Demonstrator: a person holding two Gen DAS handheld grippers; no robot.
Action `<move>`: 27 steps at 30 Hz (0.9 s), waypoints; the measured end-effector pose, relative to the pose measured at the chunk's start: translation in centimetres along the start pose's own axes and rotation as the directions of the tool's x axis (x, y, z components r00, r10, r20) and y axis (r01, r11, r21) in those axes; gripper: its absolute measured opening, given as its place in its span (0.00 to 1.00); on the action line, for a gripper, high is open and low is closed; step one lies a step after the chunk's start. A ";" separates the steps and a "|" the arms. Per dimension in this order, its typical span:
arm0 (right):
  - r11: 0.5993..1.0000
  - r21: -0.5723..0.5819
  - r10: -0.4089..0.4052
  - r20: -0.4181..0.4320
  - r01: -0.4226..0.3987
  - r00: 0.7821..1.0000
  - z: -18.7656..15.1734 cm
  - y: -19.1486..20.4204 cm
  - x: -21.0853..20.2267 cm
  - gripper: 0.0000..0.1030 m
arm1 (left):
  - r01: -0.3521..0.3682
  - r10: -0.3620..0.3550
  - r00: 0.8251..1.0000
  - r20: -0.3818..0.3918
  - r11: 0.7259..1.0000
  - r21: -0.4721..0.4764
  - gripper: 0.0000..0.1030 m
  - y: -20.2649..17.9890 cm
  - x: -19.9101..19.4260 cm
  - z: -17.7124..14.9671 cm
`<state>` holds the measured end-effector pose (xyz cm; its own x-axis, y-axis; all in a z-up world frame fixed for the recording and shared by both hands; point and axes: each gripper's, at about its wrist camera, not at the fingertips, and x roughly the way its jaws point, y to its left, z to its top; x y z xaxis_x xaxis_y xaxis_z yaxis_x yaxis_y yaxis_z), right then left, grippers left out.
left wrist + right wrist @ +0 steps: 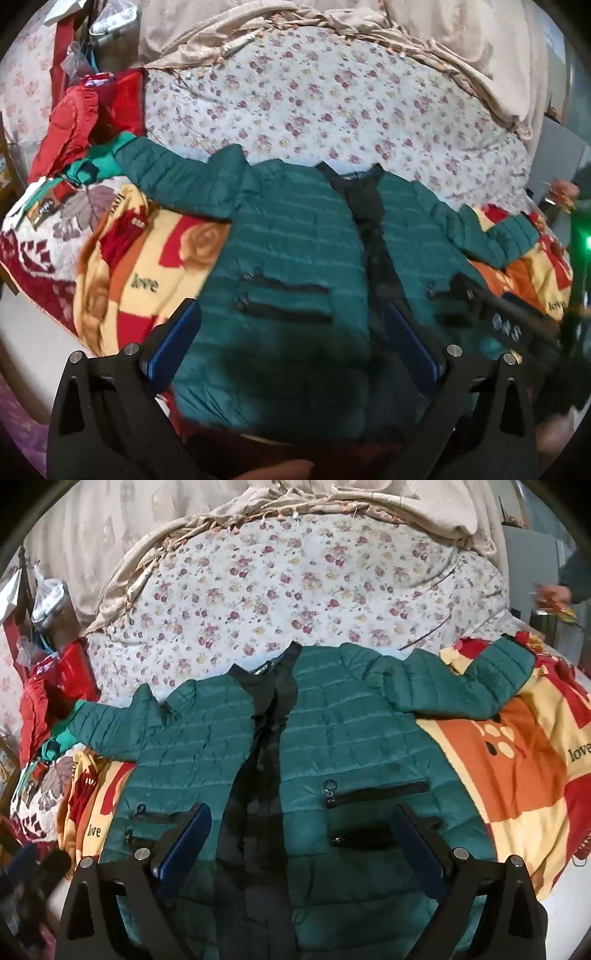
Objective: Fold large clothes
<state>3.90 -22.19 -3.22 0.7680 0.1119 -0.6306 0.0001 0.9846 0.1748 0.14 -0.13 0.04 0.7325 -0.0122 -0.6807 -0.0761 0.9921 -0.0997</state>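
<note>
Both your left gripper (291,332) and right gripper (303,838) hang spread, empty, above the jacket (332,746). Its slick padding ahead may slip from a shallow pinch.

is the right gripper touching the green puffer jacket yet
Cannot tell. In the right wrist view the right gripper stands open over the green puffer jacket, but neither view shows contact or gap.
</note>
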 end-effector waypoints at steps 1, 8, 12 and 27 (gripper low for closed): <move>1.000 -0.001 0.002 -0.004 -0.002 1.000 0.0 0.0 0.1 0.94 | 0.011 -0.010 1.000 -0.006 1.000 0.021 0.97 -0.2 0.1 0.2; 1.000 0.008 -0.011 0.005 0.011 1.000 0.1 0.0 -0.8 0.94 | 0.049 -0.053 0.998 0.035 0.993 0.106 0.97 -2.4 -1.7 -2.1; 1.000 0.002 -0.022 0.004 0.022 1.000 0.1 0.0 -1.0 0.94 | 0.090 -0.089 0.996 -0.018 0.992 0.087 0.97 -2.5 -1.8 -2.5; 0.995 0.012 -0.098 0.144 0.097 0.985 1.0 -0.2 -3.4 0.94 | 0.169 -0.168 0.986 -0.020 0.975 0.142 0.97 -3.2 -4.0 -2.6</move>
<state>1.96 -22.87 -0.37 0.8486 -0.0052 -0.5289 0.0823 0.9891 0.1223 -4.34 -3.55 1.17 0.7209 -0.1814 -0.6688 0.1455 0.9832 -0.1098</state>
